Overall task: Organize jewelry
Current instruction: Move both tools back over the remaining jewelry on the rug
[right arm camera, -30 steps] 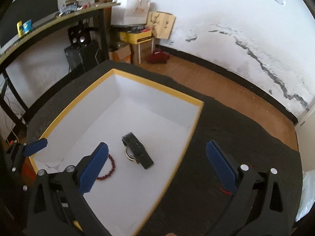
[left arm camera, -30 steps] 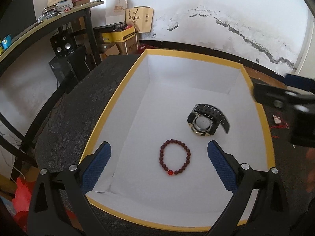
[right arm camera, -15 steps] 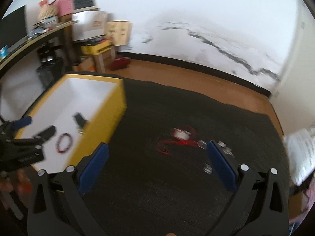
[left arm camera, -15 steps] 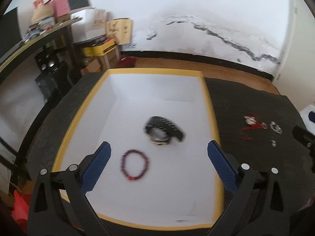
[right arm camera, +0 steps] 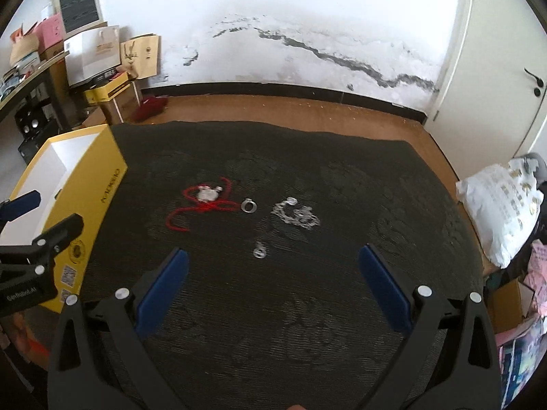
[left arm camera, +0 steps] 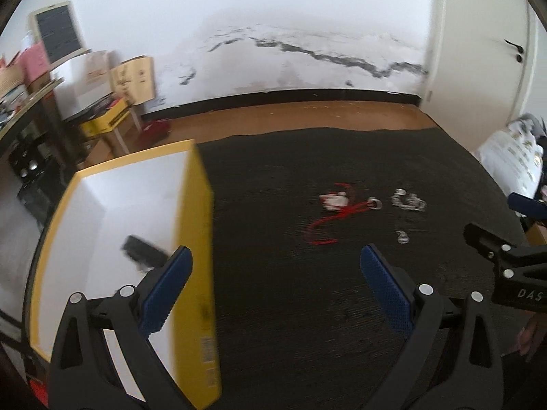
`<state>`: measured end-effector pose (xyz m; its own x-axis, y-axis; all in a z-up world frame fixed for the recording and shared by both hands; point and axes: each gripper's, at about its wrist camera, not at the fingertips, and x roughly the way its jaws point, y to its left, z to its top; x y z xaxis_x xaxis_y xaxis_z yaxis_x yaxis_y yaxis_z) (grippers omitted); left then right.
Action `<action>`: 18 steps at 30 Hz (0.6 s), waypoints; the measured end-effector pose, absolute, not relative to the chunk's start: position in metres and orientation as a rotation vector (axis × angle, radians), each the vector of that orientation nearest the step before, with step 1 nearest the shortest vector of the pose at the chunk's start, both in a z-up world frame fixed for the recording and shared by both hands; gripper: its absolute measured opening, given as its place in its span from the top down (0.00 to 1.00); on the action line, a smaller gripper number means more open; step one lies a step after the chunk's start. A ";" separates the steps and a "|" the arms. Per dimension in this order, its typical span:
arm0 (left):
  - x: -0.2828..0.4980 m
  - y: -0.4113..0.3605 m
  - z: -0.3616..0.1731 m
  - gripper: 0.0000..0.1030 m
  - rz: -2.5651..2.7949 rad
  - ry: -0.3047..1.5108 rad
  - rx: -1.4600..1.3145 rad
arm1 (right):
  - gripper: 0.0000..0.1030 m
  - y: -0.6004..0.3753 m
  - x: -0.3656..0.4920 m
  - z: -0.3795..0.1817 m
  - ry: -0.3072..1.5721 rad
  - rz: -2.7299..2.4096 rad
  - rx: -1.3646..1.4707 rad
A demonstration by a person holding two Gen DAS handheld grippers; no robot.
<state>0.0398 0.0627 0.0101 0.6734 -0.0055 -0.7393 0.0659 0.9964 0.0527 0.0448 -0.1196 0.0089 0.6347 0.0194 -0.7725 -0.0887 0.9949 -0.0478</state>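
Ahead of my right tongs (right arm camera: 272, 275) the dark desk (right arm camera: 307, 324) lay open up to the jewelry; only the yellow box (right arm camera: 99, 201) walled my left.

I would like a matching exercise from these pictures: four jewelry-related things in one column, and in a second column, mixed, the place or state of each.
Things:
1. red cord necklace
2. silver ring
3. silver chain
4. black watch

Places or states:
A. inside the yellow box
B. on the dark mat, between the other two pieces
C. on the mat, nearest the box
D. heaped on the mat, farthest from the box

Pairs: 1-C, 2-B, 3-D, 4-A
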 end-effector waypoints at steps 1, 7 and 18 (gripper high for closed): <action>0.042 0.056 0.008 0.07 -0.048 0.835 0.079 | 0.06 -0.125 0.045 0.009 0.881 0.060 -0.081; 0.063 0.019 -0.013 0.07 -0.103 0.884 0.088 | 0.06 -0.157 0.046 -0.002 0.908 0.046 -0.046; 0.081 -0.023 -0.028 0.07 -0.131 0.904 0.131 | 0.06 -0.182 0.050 -0.006 0.913 0.048 -0.008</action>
